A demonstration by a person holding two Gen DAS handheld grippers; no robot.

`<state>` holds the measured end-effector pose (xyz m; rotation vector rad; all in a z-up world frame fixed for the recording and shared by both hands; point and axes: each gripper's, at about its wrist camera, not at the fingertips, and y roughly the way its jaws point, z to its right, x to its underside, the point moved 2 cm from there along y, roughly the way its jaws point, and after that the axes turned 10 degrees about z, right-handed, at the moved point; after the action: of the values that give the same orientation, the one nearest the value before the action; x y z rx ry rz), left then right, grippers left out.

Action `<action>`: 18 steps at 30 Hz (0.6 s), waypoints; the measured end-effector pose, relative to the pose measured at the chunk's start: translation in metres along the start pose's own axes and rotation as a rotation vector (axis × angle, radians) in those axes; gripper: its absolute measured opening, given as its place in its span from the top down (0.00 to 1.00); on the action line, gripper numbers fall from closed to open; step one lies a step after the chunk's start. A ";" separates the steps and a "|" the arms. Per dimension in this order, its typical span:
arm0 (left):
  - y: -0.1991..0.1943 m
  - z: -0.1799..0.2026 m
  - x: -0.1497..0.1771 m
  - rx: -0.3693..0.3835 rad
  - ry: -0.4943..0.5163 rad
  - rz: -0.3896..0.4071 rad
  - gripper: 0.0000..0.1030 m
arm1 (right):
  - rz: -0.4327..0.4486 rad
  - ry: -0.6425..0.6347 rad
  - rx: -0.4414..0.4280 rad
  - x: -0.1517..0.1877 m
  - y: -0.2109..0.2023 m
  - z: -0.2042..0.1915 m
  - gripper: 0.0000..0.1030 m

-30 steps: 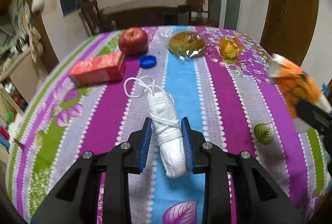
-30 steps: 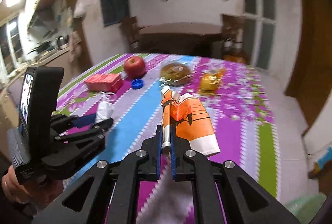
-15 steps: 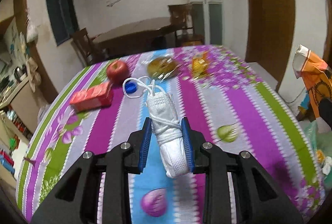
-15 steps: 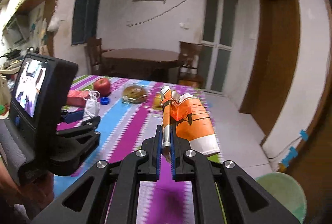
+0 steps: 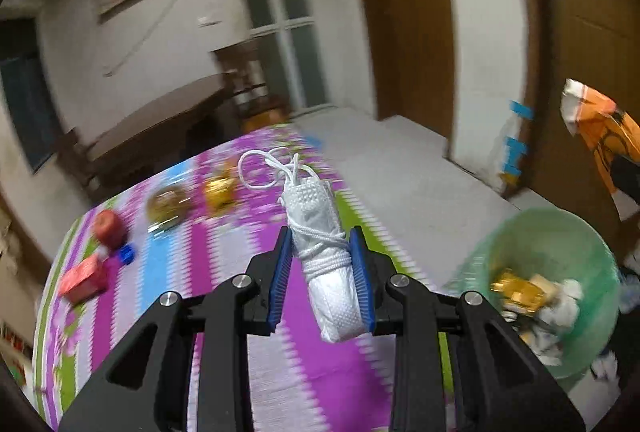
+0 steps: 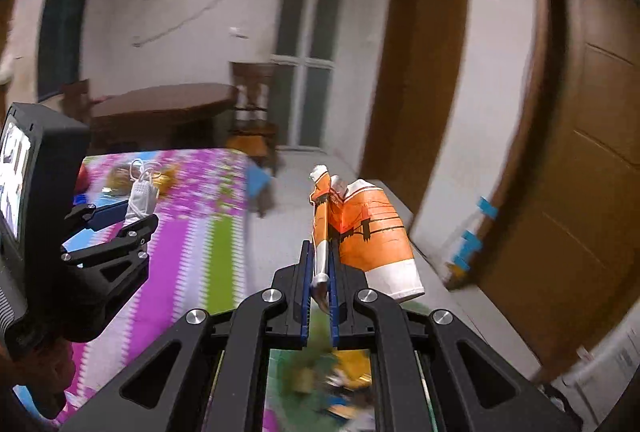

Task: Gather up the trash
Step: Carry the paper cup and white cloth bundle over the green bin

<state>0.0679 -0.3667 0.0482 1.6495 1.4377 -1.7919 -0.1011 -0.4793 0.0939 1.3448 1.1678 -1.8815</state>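
My left gripper [image 5: 322, 268] is shut on a rolled white face mask [image 5: 326, 256] with loose ear loops, held above the table's right edge. My right gripper [image 6: 320, 272] is shut on a crushed orange and white paper cup [image 6: 368, 232], held over a green trash bin [image 5: 552, 272] that has wrappers and paper in it. The bin shows under the right gripper's jaws in the right wrist view [image 6: 320, 380]. The cup also shows at the right edge of the left wrist view [image 5: 600, 136]. The left gripper and mask show in the right wrist view [image 6: 136, 208].
The striped tablecloth table [image 5: 180, 272] holds a red apple [image 5: 108, 228], a blue bottle cap [image 5: 127, 255], a red carton [image 5: 82, 278], a wrapped bun [image 5: 166, 206] and a gold wrapper [image 5: 218, 190]. Wooden doors [image 6: 580, 152] stand at the right. The floor beside the table is grey.
Both grippers have swung right, off the table toward the green bin. The bin has come into view. Each gripper still holds its item.
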 end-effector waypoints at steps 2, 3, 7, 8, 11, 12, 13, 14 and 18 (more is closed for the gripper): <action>0.006 0.017 -0.004 0.061 0.028 -0.004 0.73 | -0.027 0.010 0.034 0.006 0.000 0.021 0.92; 0.008 0.027 -0.005 0.094 0.040 -0.008 0.73 | -0.047 0.014 0.060 0.009 -0.001 0.035 0.92; 0.025 0.064 -0.013 0.287 0.082 -0.049 0.73 | -0.117 0.034 0.142 0.025 0.002 0.080 0.92; 0.028 0.071 -0.014 0.328 0.095 -0.059 0.73 | -0.141 0.047 0.157 0.031 0.003 0.092 0.92; 0.038 0.104 -0.011 0.467 0.190 -0.094 0.73 | -0.204 0.087 0.176 0.044 0.010 0.120 0.92; 0.040 0.115 -0.009 0.501 0.227 -0.101 0.73 | -0.235 0.105 0.177 0.050 0.012 0.131 0.92; 0.042 0.125 -0.006 0.527 0.259 -0.109 0.73 | -0.262 0.123 0.177 0.056 0.013 0.140 0.92; 0.043 0.130 -0.004 0.558 0.279 -0.121 0.73 | -0.290 0.136 0.178 0.062 0.014 0.148 0.92; 0.054 0.154 0.011 0.735 0.324 -0.229 0.72 | -0.382 0.182 0.154 0.078 0.029 0.163 0.92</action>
<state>0.0198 -0.5117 -0.0118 2.2808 1.1829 -2.4751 -0.1804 -0.6318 0.0314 1.4832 1.4827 -2.1881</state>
